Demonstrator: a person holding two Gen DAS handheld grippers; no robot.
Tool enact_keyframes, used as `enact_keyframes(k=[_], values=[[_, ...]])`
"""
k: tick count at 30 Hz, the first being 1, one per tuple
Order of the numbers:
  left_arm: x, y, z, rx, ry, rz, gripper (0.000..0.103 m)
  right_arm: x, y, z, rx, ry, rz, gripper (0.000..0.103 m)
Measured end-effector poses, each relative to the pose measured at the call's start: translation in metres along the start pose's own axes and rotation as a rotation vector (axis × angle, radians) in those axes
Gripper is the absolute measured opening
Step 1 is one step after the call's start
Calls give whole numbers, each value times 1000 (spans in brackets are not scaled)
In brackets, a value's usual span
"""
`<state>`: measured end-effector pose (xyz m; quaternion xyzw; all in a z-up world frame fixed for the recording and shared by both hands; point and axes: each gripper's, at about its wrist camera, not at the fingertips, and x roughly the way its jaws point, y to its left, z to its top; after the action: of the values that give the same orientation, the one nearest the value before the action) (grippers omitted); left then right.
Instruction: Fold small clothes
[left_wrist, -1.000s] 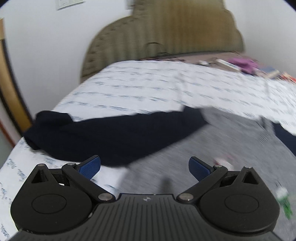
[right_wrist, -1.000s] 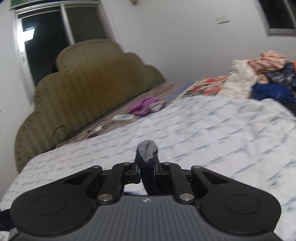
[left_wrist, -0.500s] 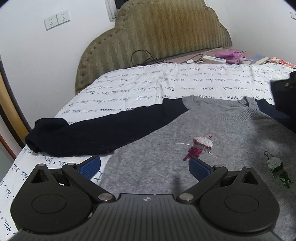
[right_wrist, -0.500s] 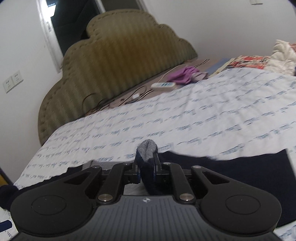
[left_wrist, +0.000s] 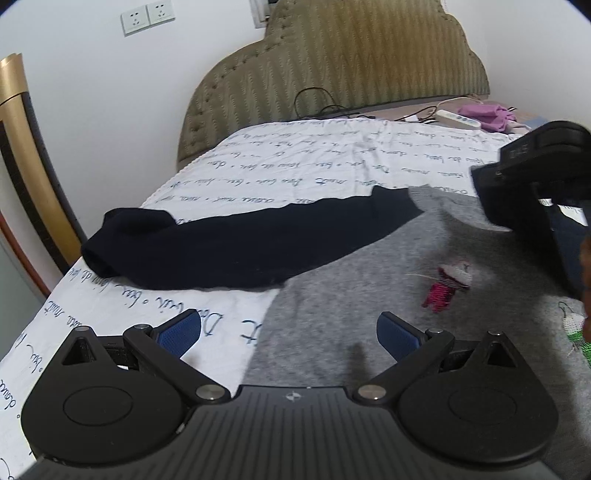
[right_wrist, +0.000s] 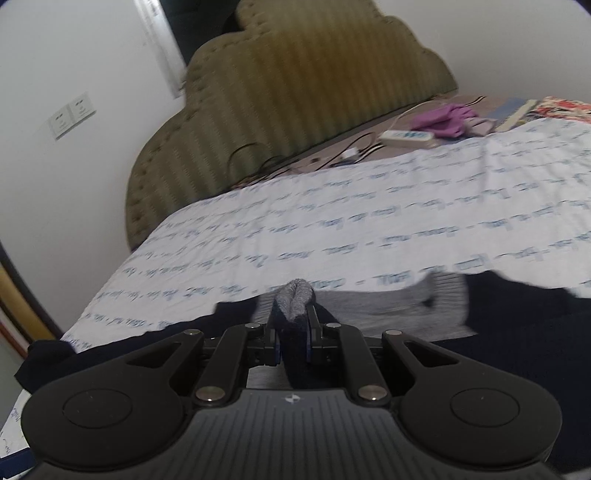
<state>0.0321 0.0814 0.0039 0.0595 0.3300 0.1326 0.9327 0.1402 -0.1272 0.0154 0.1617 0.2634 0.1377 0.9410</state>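
A small grey sweater (left_wrist: 369, 280) with navy sleeves lies spread flat on the bed (left_wrist: 303, 162), over a white sheet printed with lines of blue handwriting. Its left navy sleeve (left_wrist: 229, 247) stretches out toward the edge of the bed, the cuff end bunched in a dark lump near the corner. On the grey chest sits a small pink and white stitched figure (left_wrist: 448, 282), and a green and white one (left_wrist: 576, 332) shows at the right border of the left wrist view. The left gripper (left_wrist: 288, 332) hovers low over the hem area of the sweater with its blue-padded fingers (left_wrist: 179, 330) spread wide and nothing between them; one pad is over the sheet, the other over the grey knit. The right gripper (right_wrist: 291, 325) has its fingers drawn nearly together, pinching a fold of the sweater, a grey ribbed edge (right_wrist: 295, 297) poking up past the tips with navy knit below it. In the left wrist view that gripper's black body appears at the right, above the sweater's neckline. Beyond the sheet stand an olive padded headboard (left_wrist: 354, 62), a white power strip (left_wrist: 458, 119) with dark cables, and a purple cloth (left_wrist: 485, 112) beside it. Two wall sockets (left_wrist: 147, 16) are on the white wall to the left of the headboard.
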Motion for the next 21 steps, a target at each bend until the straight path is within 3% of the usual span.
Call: enact_keyframes(k=[11, 21], values=[[4, 18, -2, -35, 30, 8, 103, 43, 55, -15, -32, 75, 64, 11], [8, 22, -2, -37, 52, 12, 103, 67, 82, -12, -72, 105, 79, 14]])
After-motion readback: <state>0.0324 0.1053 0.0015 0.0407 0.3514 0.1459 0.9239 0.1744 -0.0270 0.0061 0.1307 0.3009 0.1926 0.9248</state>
